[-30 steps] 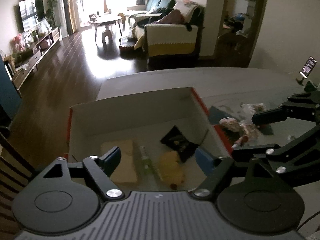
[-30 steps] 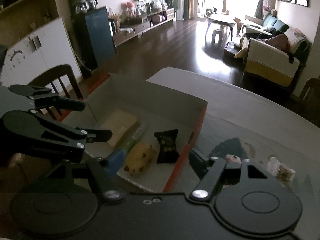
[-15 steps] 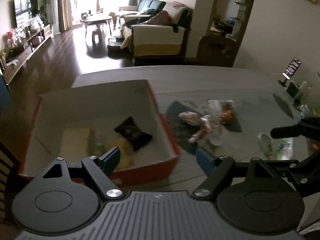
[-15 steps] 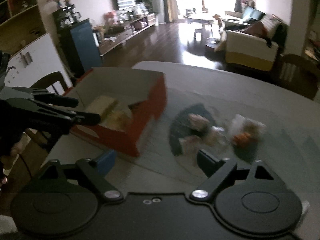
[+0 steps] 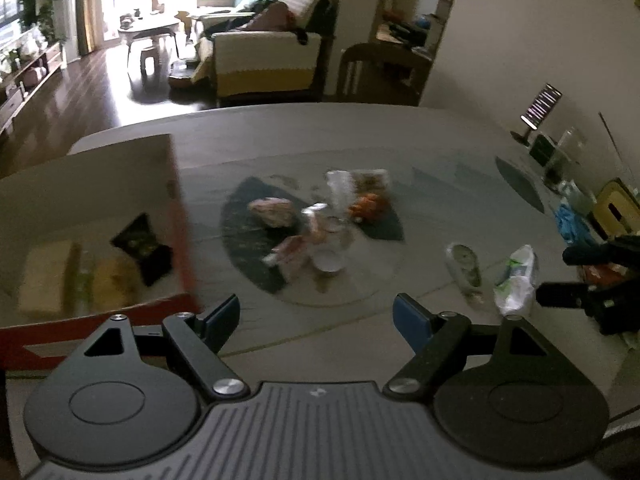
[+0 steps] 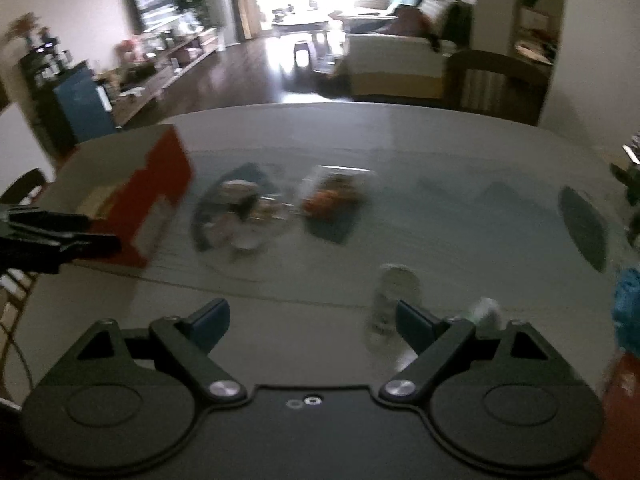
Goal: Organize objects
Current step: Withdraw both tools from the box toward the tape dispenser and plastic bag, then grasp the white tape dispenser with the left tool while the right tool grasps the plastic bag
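A red cardboard box stands at the table's left; inside lie a tan block, a yellow snack and a black packet. Wrapped snacks and an orange packet lie clustered on a dark mat in the middle. A pale packet and a white-green wrapper lie further right. My left gripper is open and empty, just right of the box. My right gripper is open and empty; the pale packet lies just past its right finger. The box shows blurred at left.
The glass-topped table has a phone on a stand and small items at its far right edge. A blue cloth and a yellow box lie on the right. A chair stands behind the table, a sofa beyond.
Both grippers have swung right, away from above the box toward the middle and right of the table. Both stayed open and empty. The view is motion-blurred.
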Tool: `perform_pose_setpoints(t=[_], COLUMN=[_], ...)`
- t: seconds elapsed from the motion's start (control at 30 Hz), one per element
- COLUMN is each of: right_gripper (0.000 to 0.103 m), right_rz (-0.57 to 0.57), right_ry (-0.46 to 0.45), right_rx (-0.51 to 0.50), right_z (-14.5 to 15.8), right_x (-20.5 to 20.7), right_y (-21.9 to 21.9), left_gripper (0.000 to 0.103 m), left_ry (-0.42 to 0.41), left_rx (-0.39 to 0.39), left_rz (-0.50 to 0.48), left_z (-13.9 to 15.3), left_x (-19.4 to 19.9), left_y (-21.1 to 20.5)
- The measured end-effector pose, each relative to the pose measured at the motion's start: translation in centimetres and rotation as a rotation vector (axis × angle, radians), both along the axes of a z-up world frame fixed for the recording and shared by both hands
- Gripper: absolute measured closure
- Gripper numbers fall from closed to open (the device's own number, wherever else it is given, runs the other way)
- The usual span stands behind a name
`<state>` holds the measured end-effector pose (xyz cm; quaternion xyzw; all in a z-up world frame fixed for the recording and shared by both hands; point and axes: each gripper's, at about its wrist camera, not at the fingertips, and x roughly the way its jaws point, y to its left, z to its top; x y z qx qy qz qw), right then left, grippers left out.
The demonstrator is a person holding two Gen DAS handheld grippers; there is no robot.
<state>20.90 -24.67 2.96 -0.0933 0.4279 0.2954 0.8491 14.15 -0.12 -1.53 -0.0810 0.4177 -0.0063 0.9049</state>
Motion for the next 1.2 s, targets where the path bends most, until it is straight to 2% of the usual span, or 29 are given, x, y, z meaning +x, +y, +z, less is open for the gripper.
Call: perform_pose_setpoints(t=[0.27, 0.5, 0.73, 1.2], right_gripper=[0.013, 0.013, 0.013, 0.014], right_rz=[-0.137, -0.282, -0.379, -0.448], right_ry=[0.021, 0.091, 0.188, 0.301], right_rx=[-0.04, -0.067, -0.033, -0.065], right_z=[-1.4, -3.7, -5.8, -9.5], right_x=[3.5, 7.2, 9.7, 11.8], right_y=[-4.9, -7.8, -9.1, -10.5], left_gripper=[0.003, 0.0, 0.0, 0.0], left_ry=[0.013, 0.026, 0.058, 0.115], left_rx=[0.007, 0.031, 0.041, 0.096], left_rz=[-0.061, -0.117, -0.165, -0.202], left_z=[-1.8, -3.9, -6.4, -10.0], left_x=[3.3, 7.2, 10.5, 14.5], left_y=[-5.4, -10.4, -14.1, -18.6])
